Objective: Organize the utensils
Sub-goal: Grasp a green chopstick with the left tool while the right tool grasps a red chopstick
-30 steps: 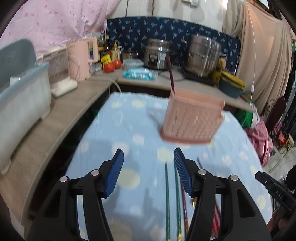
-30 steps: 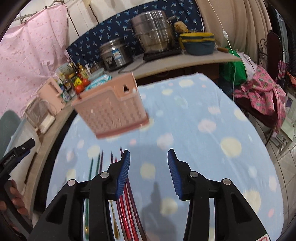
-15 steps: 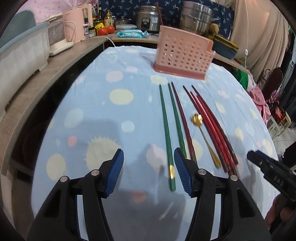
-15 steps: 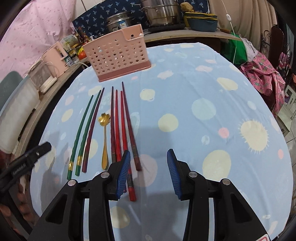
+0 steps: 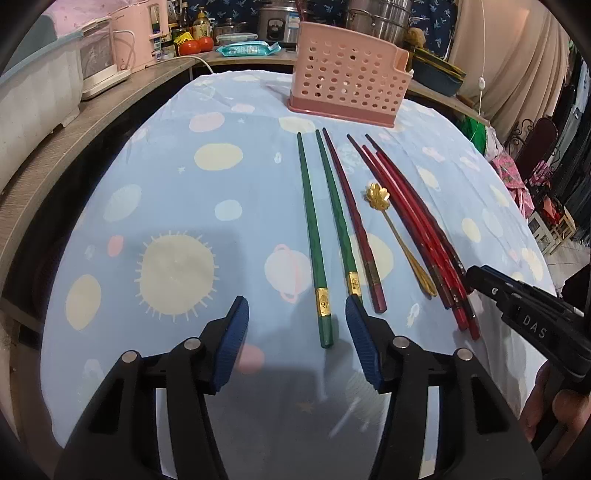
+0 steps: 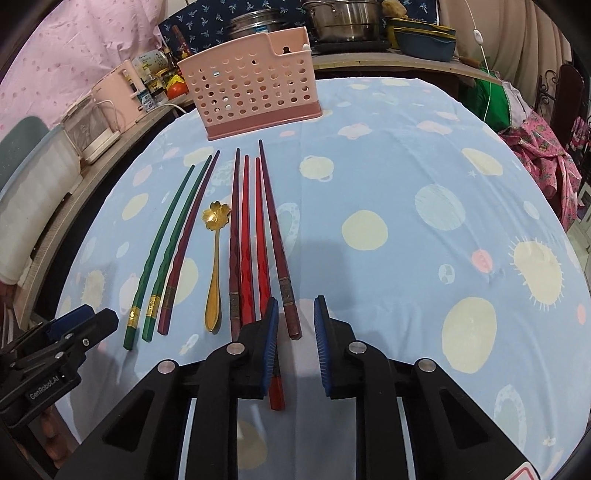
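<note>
A pink perforated utensil basket [image 5: 347, 83] [image 6: 253, 92] stands at the table's far side. In front of it lie two green chopsticks [image 5: 314, 236] [image 6: 162, 251], a dark maroon chopstick [image 5: 351, 218] [image 6: 188, 236], a gold flower-bowl spoon [image 5: 399, 232] [image 6: 215, 258] and several red chopsticks [image 5: 417, 229] [image 6: 255, 229], all side by side. My left gripper [image 5: 297, 317] is open, low over the near ends of the green chopsticks. My right gripper [image 6: 295, 314] is open, its tips on either side of the rightmost red chopstick's near end.
The table has a light blue cloth with planets and suns [image 5: 177, 269] [image 6: 424, 221]. A wooden counter [image 5: 92, 122] runs along the left with a pink appliance [image 5: 133, 35] and a grey tub [image 5: 33, 85]. Pots [image 6: 340, 18] stand behind the basket.
Both grippers have tilted down and come low over the table. The view went from the basket and counter to the near ends of the chopsticks. Both stayed open.
</note>
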`<state>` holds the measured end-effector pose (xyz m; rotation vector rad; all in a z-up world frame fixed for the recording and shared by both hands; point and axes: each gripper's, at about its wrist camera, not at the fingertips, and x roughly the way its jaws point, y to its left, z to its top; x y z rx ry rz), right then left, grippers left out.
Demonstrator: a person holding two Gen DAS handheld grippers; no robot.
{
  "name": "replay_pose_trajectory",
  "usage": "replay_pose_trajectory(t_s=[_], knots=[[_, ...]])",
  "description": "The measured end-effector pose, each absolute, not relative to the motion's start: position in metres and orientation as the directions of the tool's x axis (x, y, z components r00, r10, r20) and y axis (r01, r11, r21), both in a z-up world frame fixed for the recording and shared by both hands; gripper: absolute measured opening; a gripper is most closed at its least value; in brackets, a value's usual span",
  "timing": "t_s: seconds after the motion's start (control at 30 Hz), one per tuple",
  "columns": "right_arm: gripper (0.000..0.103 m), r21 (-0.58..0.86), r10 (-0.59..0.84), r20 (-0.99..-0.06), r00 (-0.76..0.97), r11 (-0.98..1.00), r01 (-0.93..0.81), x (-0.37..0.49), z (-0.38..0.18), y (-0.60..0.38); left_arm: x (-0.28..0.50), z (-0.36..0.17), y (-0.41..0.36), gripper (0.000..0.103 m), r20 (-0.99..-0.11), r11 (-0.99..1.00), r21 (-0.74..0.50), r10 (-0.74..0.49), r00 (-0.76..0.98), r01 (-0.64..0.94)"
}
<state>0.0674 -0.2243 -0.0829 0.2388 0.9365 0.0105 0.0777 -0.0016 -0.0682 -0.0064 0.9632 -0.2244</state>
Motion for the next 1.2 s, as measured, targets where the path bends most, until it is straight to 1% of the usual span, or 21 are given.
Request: replay_pose_trajectory(t_s=[0.17,0.6,0.77,0.8,0.87,0.93,0.97,1.07,1.2], knots=[[0.015,0.204,0.114,-0.802,0.587,0.975,0.09,0.073,-0.087,-0.223,0.079,-0.074,-0.003,0.049,-0.822,0.977,-0.103,-0.19,0.537,0.189],[0.01,0.192,0.11,-0.805,0.583,0.978,0.081,0.077,-0.092,-0.221,0.081,-0.083,-0.003,0.047,-0.83,0.979,-0.094,-0.176,0.529,0.179],[0.009,0.185,0.107,-0.803,0.586,0.98,0.074,0.074,-0.094,-0.22,0.081,-0.084,-0.002,0.038,-0.827,0.981,-0.079,-0.165,0.538,0.178],[0.009,0.182,0.105,-0.803,0.586,0.981,0.073,0.073,-0.094,-0.219,0.081,-0.084,-0.002,0.033,-0.826,0.981,-0.078,-0.165,0.539,0.18],[0.009,0.179,0.104,-0.803,0.586,0.981,0.072,0.071,-0.094,-0.218,0.081,-0.084,-0.002,0.029,-0.824,0.98,-0.078,-0.168,0.541,0.185],[0.009,0.18,0.106,-0.804,0.585,0.981,0.07,0.071,-0.094,-0.219,0.081,-0.084,-0.002,0.022,-0.822,0.978,-0.083,-0.177,0.541,0.193],[0.009,0.181,0.106,-0.804,0.586,0.981,0.071,0.071,-0.094,-0.219,0.081,-0.084,-0.002,0.017,-0.821,0.976,-0.087,-0.183,0.54,0.198],[0.008,0.184,0.109,-0.804,0.585,0.98,0.07,0.068,-0.094,-0.219,0.081,-0.084,-0.003,0.007,-0.82,0.972,-0.096,-0.198,0.537,0.212],[0.008,0.196,0.119,-0.804,0.583,0.978,0.071,0.061,-0.092,-0.22,0.08,-0.083,-0.001,0.007,-0.82,0.97,-0.109,-0.211,0.532,0.216]])
